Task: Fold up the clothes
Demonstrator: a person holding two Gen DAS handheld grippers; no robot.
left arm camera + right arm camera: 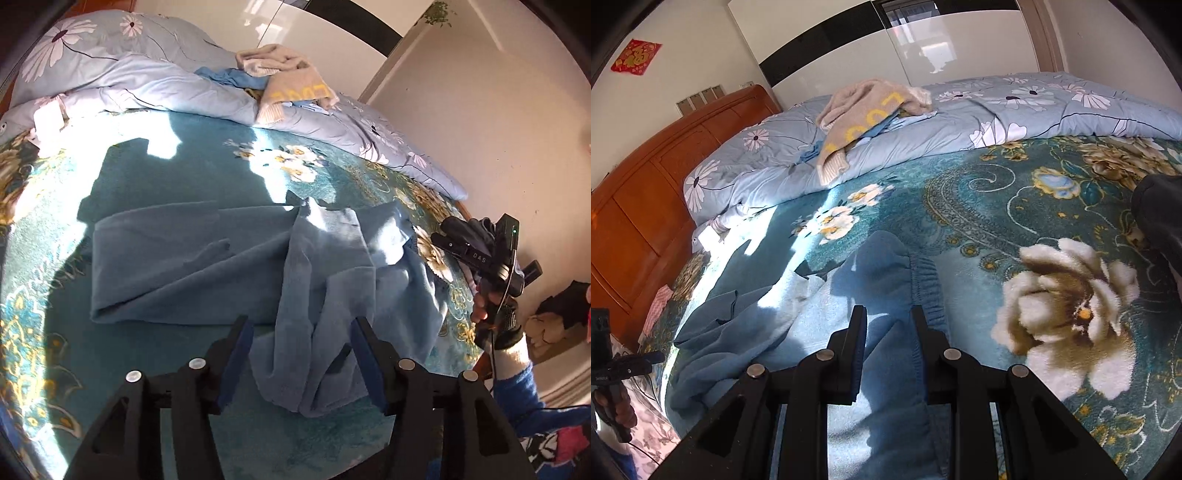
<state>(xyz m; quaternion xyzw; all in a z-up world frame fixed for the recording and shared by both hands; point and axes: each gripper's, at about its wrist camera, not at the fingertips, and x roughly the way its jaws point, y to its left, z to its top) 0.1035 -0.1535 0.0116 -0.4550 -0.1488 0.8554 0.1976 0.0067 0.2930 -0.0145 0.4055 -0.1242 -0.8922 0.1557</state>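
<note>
Blue fleece trousers (229,258) lie crumpled on a teal flowered blanket (166,155), one leg stretched left and the other bunched toward me. My left gripper (301,328) hangs open just above the bunched leg, its pads clear of the cloth. A gloved hand holds my right gripper (443,236) at the trousers' right edge. In the right wrist view the right gripper (889,314) has narrow jaws with trouser cloth (886,369) filling the gap beside the elastic waistband (923,280). The left gripper (659,356) shows at the far left.
A pale blue flowered quilt (997,110) is heaped along the bed's far side, with a beige sweater (868,107) on it. A wooden headboard (646,206) stands at the left. A dark object (1160,221) lies on the blanket at the right. The bed's edge (469,221) runs beside the wall.
</note>
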